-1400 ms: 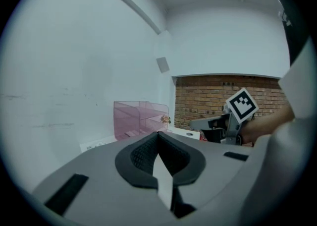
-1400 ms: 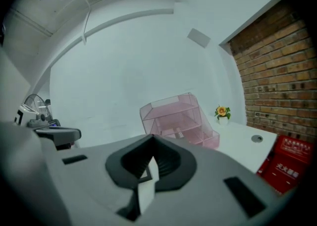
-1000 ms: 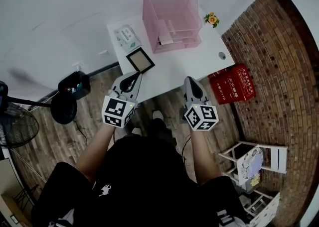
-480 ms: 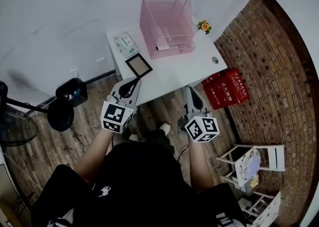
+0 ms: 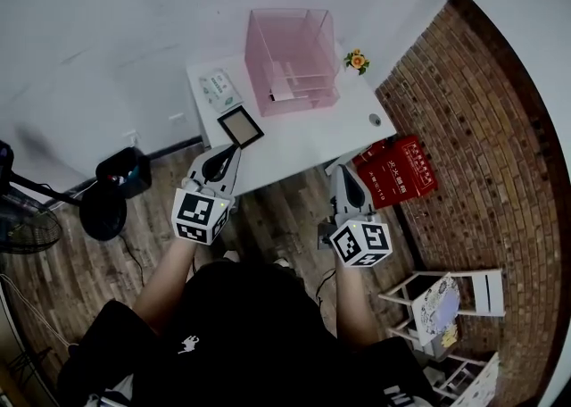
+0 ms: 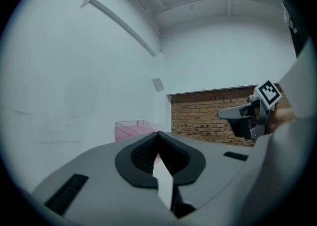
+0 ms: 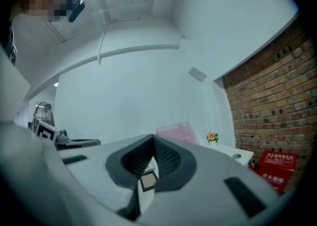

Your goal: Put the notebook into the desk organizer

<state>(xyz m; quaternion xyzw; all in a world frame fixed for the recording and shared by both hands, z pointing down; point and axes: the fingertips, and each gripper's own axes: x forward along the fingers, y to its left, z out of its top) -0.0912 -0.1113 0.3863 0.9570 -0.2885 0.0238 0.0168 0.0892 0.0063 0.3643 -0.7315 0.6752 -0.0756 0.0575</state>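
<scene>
Person in a black short-sleeved top (image 5: 259,325) with a small white emblem (image 5: 187,343) at the hem. Left gripper (image 5: 235,149) and right gripper (image 5: 340,170): pale grey tapering shells, each carrying a white cube (image 5: 198,215) printed with black square markers. The pads (image 6: 143,154) inside the jaws are black and finely ribbed.

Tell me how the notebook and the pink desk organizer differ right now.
The notebook lies flat, a thin square with a dark border and tan face; the desk organizer stands tall, a see-through pink box with inner shelves. The notebook sits near the front edge of the desk, the desk organizer farther back. Both rest on that desk, apart.
</scene>
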